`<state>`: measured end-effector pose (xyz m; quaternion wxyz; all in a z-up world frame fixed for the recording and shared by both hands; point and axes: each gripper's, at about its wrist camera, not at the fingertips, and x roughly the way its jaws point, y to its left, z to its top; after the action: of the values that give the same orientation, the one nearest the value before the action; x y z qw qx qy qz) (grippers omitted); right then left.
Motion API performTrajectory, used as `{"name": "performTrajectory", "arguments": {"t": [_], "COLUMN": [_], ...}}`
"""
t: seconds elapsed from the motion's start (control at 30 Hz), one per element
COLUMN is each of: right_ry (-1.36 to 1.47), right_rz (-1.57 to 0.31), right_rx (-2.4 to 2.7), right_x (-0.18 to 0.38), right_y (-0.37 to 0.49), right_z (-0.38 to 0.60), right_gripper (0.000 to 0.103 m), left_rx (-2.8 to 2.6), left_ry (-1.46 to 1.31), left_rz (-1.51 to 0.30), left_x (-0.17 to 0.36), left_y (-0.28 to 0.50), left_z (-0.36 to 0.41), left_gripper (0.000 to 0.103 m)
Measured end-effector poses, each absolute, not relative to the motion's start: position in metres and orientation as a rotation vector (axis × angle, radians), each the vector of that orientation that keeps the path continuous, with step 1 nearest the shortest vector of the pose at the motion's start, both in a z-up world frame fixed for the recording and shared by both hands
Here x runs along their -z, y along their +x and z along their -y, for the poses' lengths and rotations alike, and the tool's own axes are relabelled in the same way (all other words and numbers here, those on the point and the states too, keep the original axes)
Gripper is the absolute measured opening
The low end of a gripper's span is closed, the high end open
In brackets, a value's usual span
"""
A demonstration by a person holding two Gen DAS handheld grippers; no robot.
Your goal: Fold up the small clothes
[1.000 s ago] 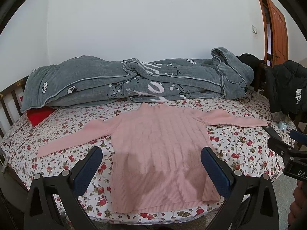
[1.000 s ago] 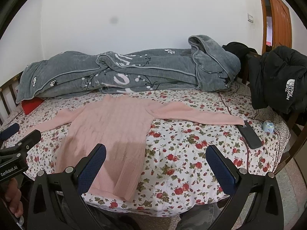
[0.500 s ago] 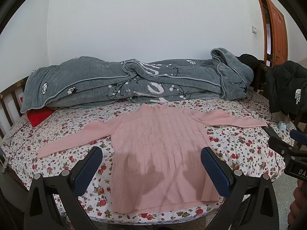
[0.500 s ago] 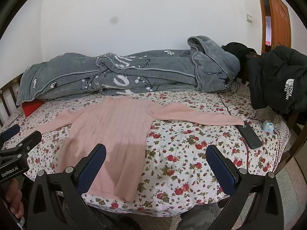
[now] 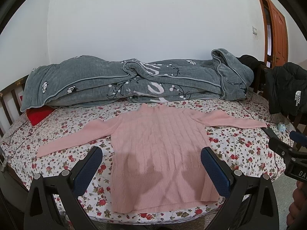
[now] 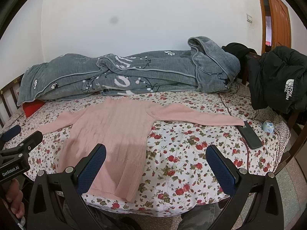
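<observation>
Our left tool (image 5: 150,169) hangs with its jaws spread wide, holding nothing; our right tool (image 6: 156,165) is likewise agape and empty. Both hover short of the near edge of the bed (image 6: 191,153), touching nothing.

Just ahead of the left tool lies the sweater (image 5: 159,149), face down or up we cannot tell, spread flat on the bed with its hem nearest us and its collar away. From the right tool it sits ahead and to the left (image 6: 113,134). One sleeve (image 5: 76,138) runs out to the left, the other (image 6: 197,116) to the right, its cuff near a phone (image 6: 250,137).

We judge the folding not yet begun: no sleeve is turned in, no body fold is made. All of it is left, likely sleeves first, then the body.

Beyond the sweater a quilt (image 5: 134,80) is heaped against the wall.
</observation>
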<state>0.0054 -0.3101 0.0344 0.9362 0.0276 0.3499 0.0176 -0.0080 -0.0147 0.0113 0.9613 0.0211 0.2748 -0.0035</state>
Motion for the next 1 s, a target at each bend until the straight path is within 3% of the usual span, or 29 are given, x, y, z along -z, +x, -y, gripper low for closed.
{"name": "performTrajectory", "arguments": {"t": [1.0], "right_ry": [0.037], "right_rz": [-0.732], "right_rx": [-0.070], "right_x": [-0.023], "right_y": [0.026], "right_z": [0.284], "right_gripper": [0.102], "left_rx": [0.048], "left_ry": [-0.043], "left_rz": [-0.537], "left_x": [0.002], "left_y": [0.016], "left_z": [-0.019], "left_gripper": [0.103]}}
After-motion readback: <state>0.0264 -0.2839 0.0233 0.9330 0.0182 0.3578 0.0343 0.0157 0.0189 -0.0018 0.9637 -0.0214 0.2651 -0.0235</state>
